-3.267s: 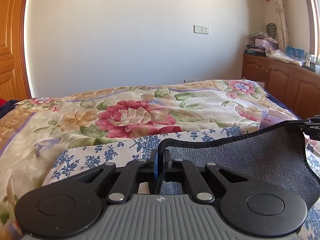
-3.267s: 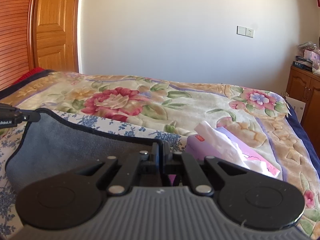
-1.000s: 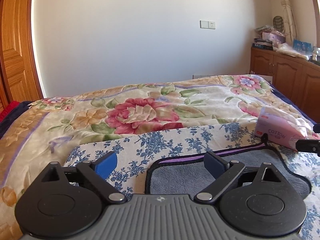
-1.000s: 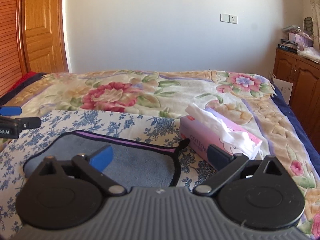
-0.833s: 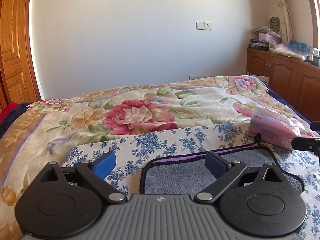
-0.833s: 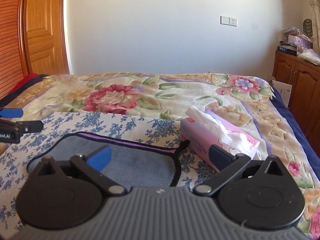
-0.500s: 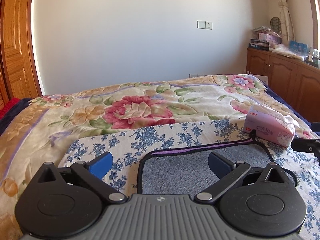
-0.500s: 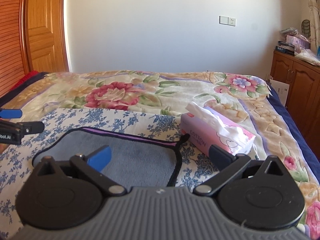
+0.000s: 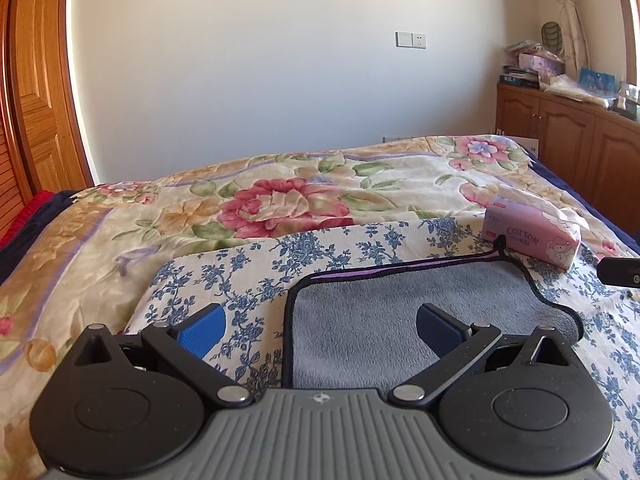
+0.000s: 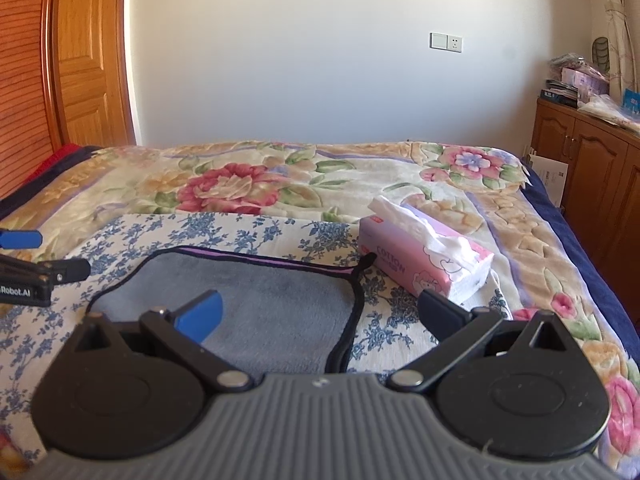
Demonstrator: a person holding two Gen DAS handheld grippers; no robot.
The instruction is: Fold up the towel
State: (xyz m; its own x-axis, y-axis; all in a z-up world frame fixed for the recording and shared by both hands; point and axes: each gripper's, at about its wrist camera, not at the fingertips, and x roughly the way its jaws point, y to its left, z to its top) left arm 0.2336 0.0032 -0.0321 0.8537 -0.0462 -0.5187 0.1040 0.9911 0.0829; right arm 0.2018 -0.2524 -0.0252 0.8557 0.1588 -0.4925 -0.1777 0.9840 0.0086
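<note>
While the left wrist view looks across the bed (image 9: 120, 248), the left gripper (image 9: 318, 324) fills the bottom of the frame with its fingers (image 9: 202, 326) spread wide and holding nothing. The grey towel (image 9: 360, 320) lies flat in the lower centre, dark-edged with a purple strip along its far side, on a blue-flowered cloth (image 9: 248, 280) that covers part of the floral bedspread. One finger sits over the cloth at lower left, the other over the towel. A pink tissue box (image 9: 532, 236) stands just beyond the towel's far right corner, and a finger of the right gripper (image 9: 618, 272) pokes in at the right edge. Wooden cabinets (image 9: 568, 140) line the upper right. In the right wrist view, the right gripper (image 10: 320, 310) also has its fingers (image 10: 200, 316) spread apart and empty. The towel (image 10: 272, 304) lies in the lower left centre of the frame, with the blue finger over it and the dark finger over the cloth (image 10: 384, 320) to its right. The tissue box (image 10: 424, 256) sits just right of centre, tissue sticking out of its top. The left gripper (image 10: 28, 256) shows at the left edge, above the cloth beside the towel.
</note>
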